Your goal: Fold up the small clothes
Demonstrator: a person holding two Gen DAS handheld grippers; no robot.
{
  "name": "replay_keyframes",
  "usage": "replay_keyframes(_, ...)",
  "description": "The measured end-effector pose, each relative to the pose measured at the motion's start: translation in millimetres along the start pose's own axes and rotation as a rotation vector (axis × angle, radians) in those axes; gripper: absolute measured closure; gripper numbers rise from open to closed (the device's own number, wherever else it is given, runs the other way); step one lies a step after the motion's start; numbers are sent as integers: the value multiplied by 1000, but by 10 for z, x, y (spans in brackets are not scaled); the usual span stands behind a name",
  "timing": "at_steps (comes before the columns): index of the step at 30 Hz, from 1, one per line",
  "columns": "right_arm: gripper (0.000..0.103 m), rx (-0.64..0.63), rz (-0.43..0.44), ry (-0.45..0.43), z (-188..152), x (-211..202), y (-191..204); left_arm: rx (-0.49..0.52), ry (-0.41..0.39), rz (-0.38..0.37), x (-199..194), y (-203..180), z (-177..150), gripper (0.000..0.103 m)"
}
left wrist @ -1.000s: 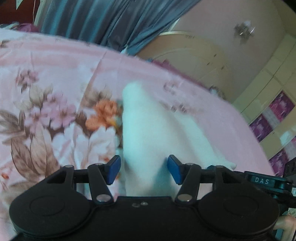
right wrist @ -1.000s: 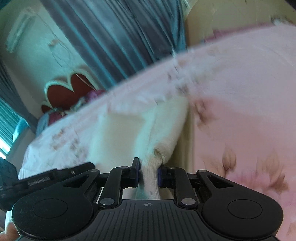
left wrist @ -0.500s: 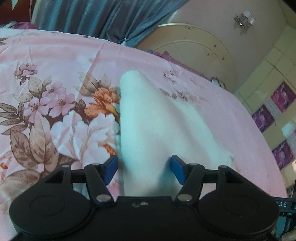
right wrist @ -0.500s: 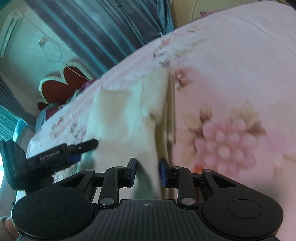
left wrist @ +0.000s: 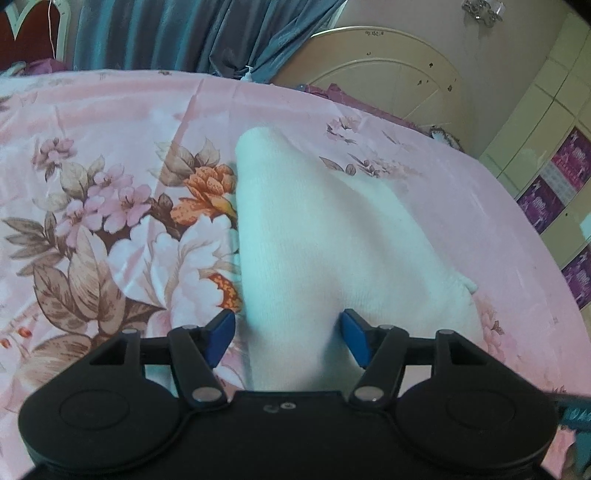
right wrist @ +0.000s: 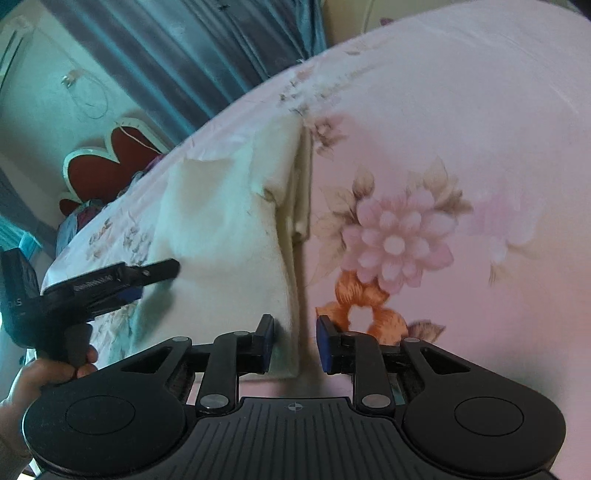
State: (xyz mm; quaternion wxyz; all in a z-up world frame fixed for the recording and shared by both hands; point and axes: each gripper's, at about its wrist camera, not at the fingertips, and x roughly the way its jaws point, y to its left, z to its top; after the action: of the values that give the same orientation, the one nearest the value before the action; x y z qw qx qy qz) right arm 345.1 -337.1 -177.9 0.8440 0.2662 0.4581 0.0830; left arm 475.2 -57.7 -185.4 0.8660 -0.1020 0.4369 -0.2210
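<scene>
A small white knit garment (left wrist: pixel 314 236) lies folded flat on the pink floral bedsheet (left wrist: pixel 110 122). My left gripper (left wrist: pixel 288 334) is open, its blue fingertips (left wrist: pixel 221 332) straddling the garment's near end without gripping it. In the right wrist view the garment (right wrist: pixel 229 229) lies left of centre, its folded edge running towards me. My right gripper (right wrist: pixel 295 345) is open, the jaws either side of that near edge, holding nothing. The left gripper (right wrist: pixel 122 280) shows there at the left, held by a hand, over the garment's left side.
The bedsheet (right wrist: pixel 461 147) spreads to the right with a pink flower print. Blue curtains (left wrist: pixel 184 33) and a cream headboard (left wrist: pixel 388 77) stand behind the bed. A red heart-shaped headboard (right wrist: pixel 107 166) is at the far left. Cabinets (left wrist: pixel 554 147) line the right wall.
My right gripper has let go of the garment's edge and opened; the garment has dropped flat on the bed. My left gripper stayed open and shifted a little.
</scene>
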Motion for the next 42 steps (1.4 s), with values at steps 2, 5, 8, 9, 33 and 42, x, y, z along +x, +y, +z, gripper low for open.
replay_keyframes(2, 74, -12, -3, -29, 106, -30, 41, 13, -6, 13, -31, -34, 27, 41)
replay_keyframes(5, 32, -44, -11, -86, 236, -39, 116, 36, -26, 33, -85, -88, 82, 41)
replay_keyframes(8, 32, -75, -11, -106, 415, 41, 220, 54, -42, 40, -115, -134, 163, 41)
replay_keyframes(9, 32, -84, -14, -113, 471, 80, 248, 59, -48, 38, -122, -148, 196, 41)
replay_keyframes(33, 99, -181, -103, -98, 1324, 1278, 240, -35, -64, 57, 639, 63, 731, 41)
replay_keyframes(42, 98, -277, -210, -103, 1309, 1388, 171, -52, -130, 58, 653, 109, 608, 36)
